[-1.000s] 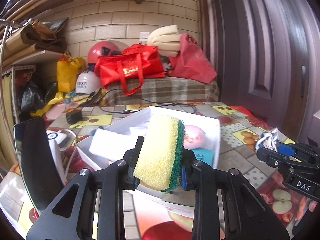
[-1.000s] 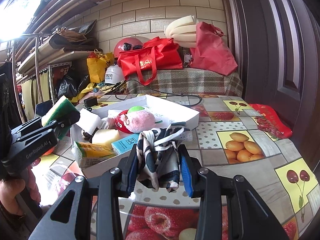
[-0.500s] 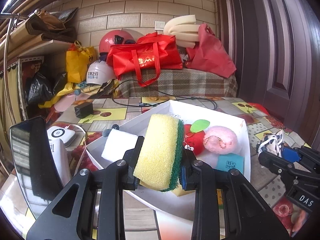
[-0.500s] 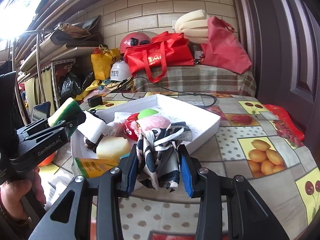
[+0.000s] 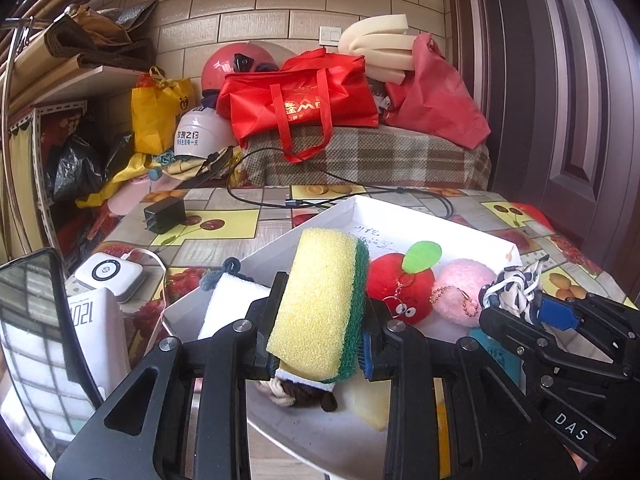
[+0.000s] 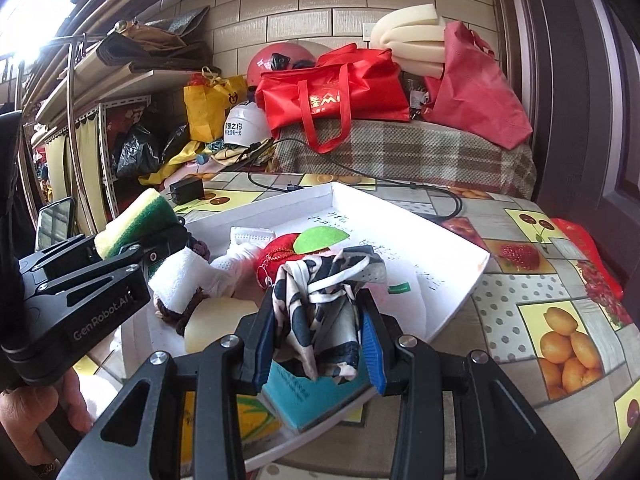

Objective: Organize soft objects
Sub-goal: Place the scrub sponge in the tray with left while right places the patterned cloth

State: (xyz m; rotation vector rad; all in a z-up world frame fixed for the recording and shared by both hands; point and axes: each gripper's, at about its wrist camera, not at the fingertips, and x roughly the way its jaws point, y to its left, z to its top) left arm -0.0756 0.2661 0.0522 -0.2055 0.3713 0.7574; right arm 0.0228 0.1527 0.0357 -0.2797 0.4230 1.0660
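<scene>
The left tongs (image 5: 322, 322) clamp a porous yellow sponge with a green scouring layer (image 5: 320, 304) above the shallow white cardboard tray (image 5: 436, 220). The right tongs (image 6: 318, 344), marked "DAS", grip a crumpled black-and-white patterned cloth (image 6: 320, 304) over the same tray. Inside lie a red plush apple with a green leaf (image 5: 400, 284) and a fuzzy pink pompom (image 5: 464, 290). The tray sits on the fruit-print oilcloth surface (image 6: 560, 320).
</scene>
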